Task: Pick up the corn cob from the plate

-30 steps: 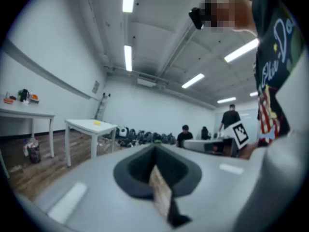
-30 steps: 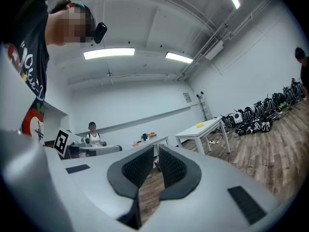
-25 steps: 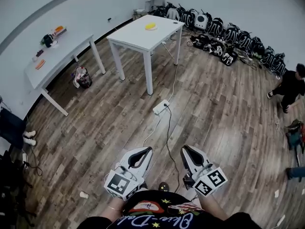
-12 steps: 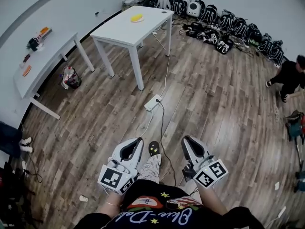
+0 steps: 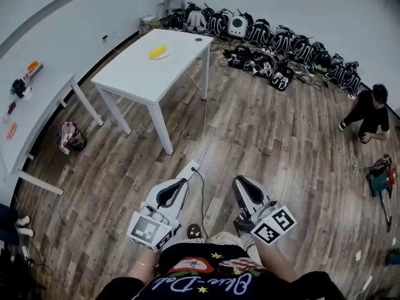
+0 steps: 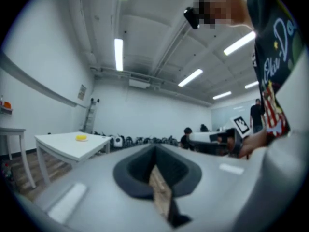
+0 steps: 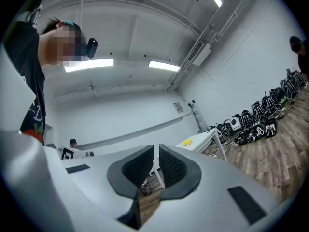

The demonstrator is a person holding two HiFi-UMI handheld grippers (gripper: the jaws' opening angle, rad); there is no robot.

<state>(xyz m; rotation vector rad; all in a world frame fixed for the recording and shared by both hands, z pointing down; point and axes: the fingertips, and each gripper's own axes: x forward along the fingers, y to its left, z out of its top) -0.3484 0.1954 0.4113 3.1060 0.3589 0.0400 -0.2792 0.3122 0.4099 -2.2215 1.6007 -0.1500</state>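
Holding jaws closed, empty: left gripper, right gripper; power strip in head view only

Black shirt, bottom centre of the head view: pale blue cursive lettering, upside down and cut off, not reliably legible.
Marker cubes, lower centre: black-and-white square patterns, no characters.
Wall sign, left of the left gripper view: too small to read.

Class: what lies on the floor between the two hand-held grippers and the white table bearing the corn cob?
The head view shows wood floor with a white power strip and its cable running toward the table.
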